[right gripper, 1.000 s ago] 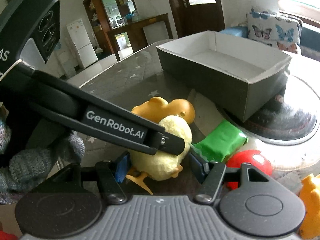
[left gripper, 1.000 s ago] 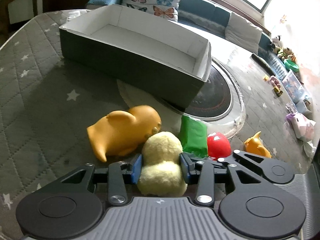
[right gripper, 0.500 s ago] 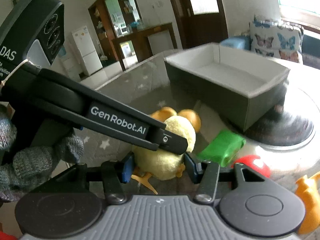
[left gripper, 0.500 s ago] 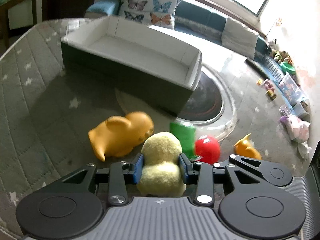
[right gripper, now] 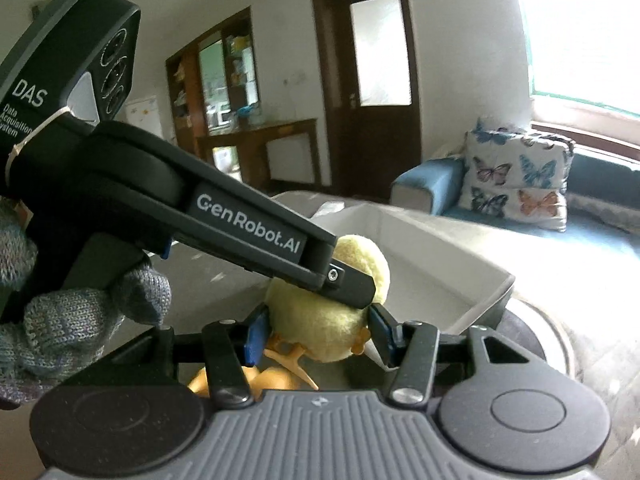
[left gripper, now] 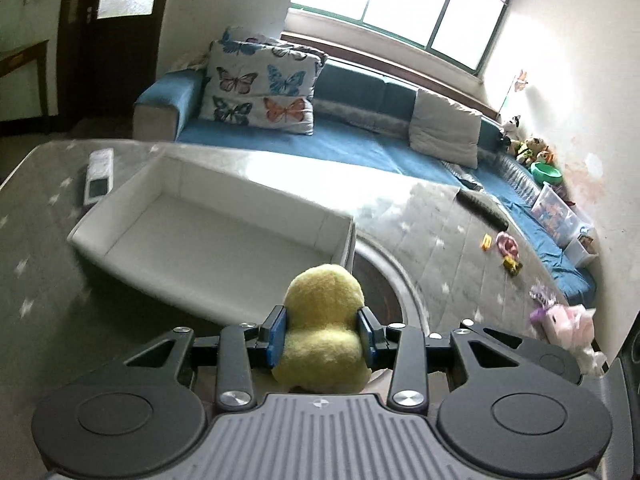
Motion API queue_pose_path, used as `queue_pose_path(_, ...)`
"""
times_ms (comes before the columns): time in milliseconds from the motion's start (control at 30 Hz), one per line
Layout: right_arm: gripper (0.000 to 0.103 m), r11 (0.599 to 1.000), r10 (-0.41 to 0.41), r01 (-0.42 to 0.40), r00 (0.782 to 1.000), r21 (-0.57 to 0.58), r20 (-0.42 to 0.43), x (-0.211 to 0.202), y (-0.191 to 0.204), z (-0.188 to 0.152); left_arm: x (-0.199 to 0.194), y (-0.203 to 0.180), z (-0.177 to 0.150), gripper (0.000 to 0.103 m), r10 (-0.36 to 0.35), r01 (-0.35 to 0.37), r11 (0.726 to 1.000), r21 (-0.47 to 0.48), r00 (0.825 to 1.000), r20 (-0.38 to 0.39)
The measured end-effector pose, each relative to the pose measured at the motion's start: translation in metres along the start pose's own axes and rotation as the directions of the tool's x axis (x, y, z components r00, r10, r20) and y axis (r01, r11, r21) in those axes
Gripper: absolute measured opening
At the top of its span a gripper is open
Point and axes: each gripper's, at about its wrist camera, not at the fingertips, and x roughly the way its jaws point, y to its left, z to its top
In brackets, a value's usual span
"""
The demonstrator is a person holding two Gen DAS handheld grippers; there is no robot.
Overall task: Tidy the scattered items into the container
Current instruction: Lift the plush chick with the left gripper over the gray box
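Item: pale yellow plush duckling with orange felt feet (left gripper: 322,320) — held aloft between both tools, near the right-hand end of the container and just short of its near wall. A second ago it sat low among the other toys on the table; now it hangs above the cloth and the view over it takes in the whole box interior.

Left gripper (left gripper: 322,334): blue pads pressed into the plush flanks, clenched on the toy. Its jaws have narrowed over the past second and have now settled, the duckling between them throughout.

Right gripper (right gripper: 316,334): also closed in on the duckling's lower body from the other side, after narrowing in the same second; the left pad touches the fluff, while the right pad's contact is partly hidden by the left tool's black arm crossing in front. A hand in a grey knitted glove (right gripper: 80,320) carries that left tool.

Container: shallow rectangular cardboard box, dark outside, white inside (left gripper: 132,220) — empty, far of the toy.

Remainder: orange rubber duck (right gripper: 256,380) visible below the lifted duckling, still on the grey star-quilted tablecloth (left gripper: 40,240).

Reading — pickup done, carry under way; the release over the box is not yet made and other toys await.
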Motion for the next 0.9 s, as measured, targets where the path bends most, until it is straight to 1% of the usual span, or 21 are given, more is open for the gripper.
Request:
queue_pose_path(200, 0.053, 0.998, -0.037, 0.038, 0.999, 0.045, -0.009, 0.035, -0.03, 0.009, 0.047, 0.01, 0.031, 0.04, -0.021, 0.022, 1.0, 0.008, 0.999, -0.047)
queue_pose_path(333, 0.053, 0.996, -0.045, 0.048, 0.998, 0.069, -0.043, 0.059, -0.048, 0.009, 0.076, 0.02, 0.038, 0.04, -0.035, 0.035, 0.999, -0.008, 0.995, -0.088)
queue_pose_path(467, 0.053, 0.995, -0.05, 0.056, 0.996, 0.077, -0.078, 0.076, -0.056, -0.001, 0.098, 0.03, 0.039, 0.04, -0.044, 0.039, 0.998, -0.039, 0.991, -0.127)
queue_pose_path(667, 0.053, 0.994, -0.048, 0.059, 0.993, 0.091, -0.112, 0.091, -0.061, -0.011, 0.115, 0.035, 0.038, 0.041, -0.049, 0.041, 0.998, -0.05, 0.987, -0.156)
queue_pose_path(900, 0.054, 0.994, -0.056, 0.066, 0.991, 0.084, -0.125, 0.093, -0.06, -0.012, 0.119, 0.038, 0.035, 0.042, -0.055, 0.046, 0.997, -0.06, 0.986, -0.16)
